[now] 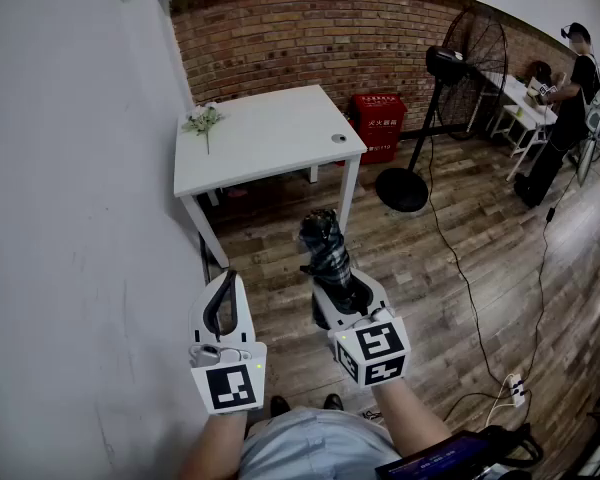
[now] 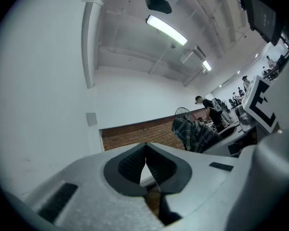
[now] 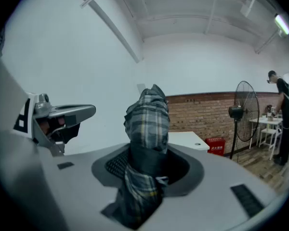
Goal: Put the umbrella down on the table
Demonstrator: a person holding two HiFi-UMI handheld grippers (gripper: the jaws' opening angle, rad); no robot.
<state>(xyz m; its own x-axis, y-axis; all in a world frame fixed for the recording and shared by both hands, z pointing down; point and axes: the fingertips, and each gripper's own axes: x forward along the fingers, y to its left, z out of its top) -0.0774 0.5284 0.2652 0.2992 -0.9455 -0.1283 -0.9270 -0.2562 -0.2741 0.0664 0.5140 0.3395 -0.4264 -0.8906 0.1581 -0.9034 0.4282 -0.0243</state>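
Note:
A folded plaid umbrella (image 1: pixel 326 250) stands up out of my right gripper (image 1: pixel 342 290), whose jaws are shut on its lower part; in the right gripper view the umbrella (image 3: pixel 147 129) fills the middle between the pads. My left gripper (image 1: pixel 221 303) hangs to the left of it, jaws shut with nothing between them, also seen in the left gripper view (image 2: pixel 145 170). The white table (image 1: pixel 270 133) stands ahead against the white wall, well beyond both grippers.
A small flower sprig (image 1: pixel 202 120) lies at the table's left end and a small round object (image 1: pixel 338 138) near its right edge. A red box (image 1: pixel 378 123) sits by the brick wall. A standing fan (image 1: pixel 440 98) and a floor cable (image 1: pixel 460 268) are to the right; a person (image 1: pixel 570 108) stands far right.

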